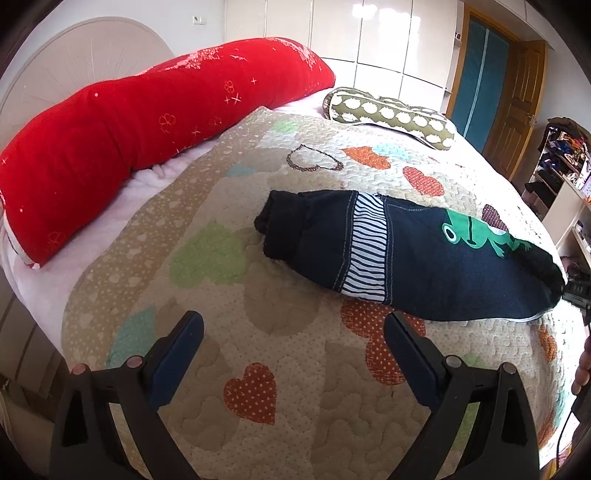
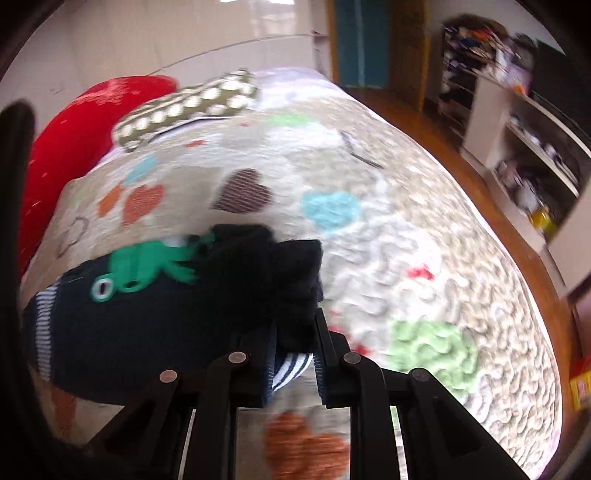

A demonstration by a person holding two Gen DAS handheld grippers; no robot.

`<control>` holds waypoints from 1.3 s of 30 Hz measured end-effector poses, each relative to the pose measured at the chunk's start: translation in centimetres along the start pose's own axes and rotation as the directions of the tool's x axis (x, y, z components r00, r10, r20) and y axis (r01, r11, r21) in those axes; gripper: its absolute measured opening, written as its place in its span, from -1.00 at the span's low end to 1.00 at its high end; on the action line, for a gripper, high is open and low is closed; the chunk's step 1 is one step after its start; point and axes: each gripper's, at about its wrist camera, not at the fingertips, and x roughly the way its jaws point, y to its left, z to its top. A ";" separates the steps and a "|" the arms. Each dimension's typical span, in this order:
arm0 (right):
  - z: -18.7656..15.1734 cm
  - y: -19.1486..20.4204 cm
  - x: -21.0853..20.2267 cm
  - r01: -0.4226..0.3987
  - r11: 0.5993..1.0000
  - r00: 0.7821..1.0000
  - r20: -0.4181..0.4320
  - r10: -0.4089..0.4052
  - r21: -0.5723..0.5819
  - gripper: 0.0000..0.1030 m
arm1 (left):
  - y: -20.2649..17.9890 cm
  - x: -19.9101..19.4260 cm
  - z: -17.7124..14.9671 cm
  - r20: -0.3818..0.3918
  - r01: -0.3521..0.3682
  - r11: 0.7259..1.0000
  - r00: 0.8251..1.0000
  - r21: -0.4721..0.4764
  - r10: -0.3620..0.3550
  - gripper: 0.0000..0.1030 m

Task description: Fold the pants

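Small dark navy pants (image 1: 424,258) with a striped band and a green frog patch lie folded lengthwise on the heart-patterned quilt (image 1: 258,350). My left gripper (image 1: 293,332) is open and empty, hovering over the quilt just in front of the pants. My right gripper (image 2: 295,343) is shut on the dark waistband end of the pants (image 2: 258,280), lifting it slightly; it shows at the right edge of the left wrist view (image 1: 576,291). The right wrist view is motion-blurred.
A long red pillow (image 1: 129,136) and a green spotted cushion (image 1: 391,114) lie at the head of the bed. White shelves with clutter (image 2: 524,147) stand across the wooden floor right of the bed. A white wardrobe (image 1: 369,33) and a door are behind.
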 end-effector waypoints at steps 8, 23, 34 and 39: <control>-1.0 -4.1 -1.6 -0.126 0.978 0.992 0.047 0.120 0.165 0.24 | 1.1 3.6 1.4 -0.072 0.169 0.979 0.981 -0.117 -0.178 0.90; -2.0 -2.7 2.2 -0.306 0.920 0.951 0.029 0.308 0.244 0.46 | 0.8 13.3 5.7 -0.155 0.420 0.840 0.857 -0.344 -0.492 0.90; 0.6 -1.8 1.7 -0.383 0.894 0.922 0.027 0.387 0.233 -0.68 | 1.8 11.0 7.7 -0.161 0.389 0.839 0.865 -0.380 -0.474 -0.53; -0.3 -1.9 -2.5 -0.413 0.895 0.911 0.060 0.409 0.170 -0.69 | 2.6 6.9 7.1 -0.116 0.395 0.845 0.880 -0.361 -0.460 -0.54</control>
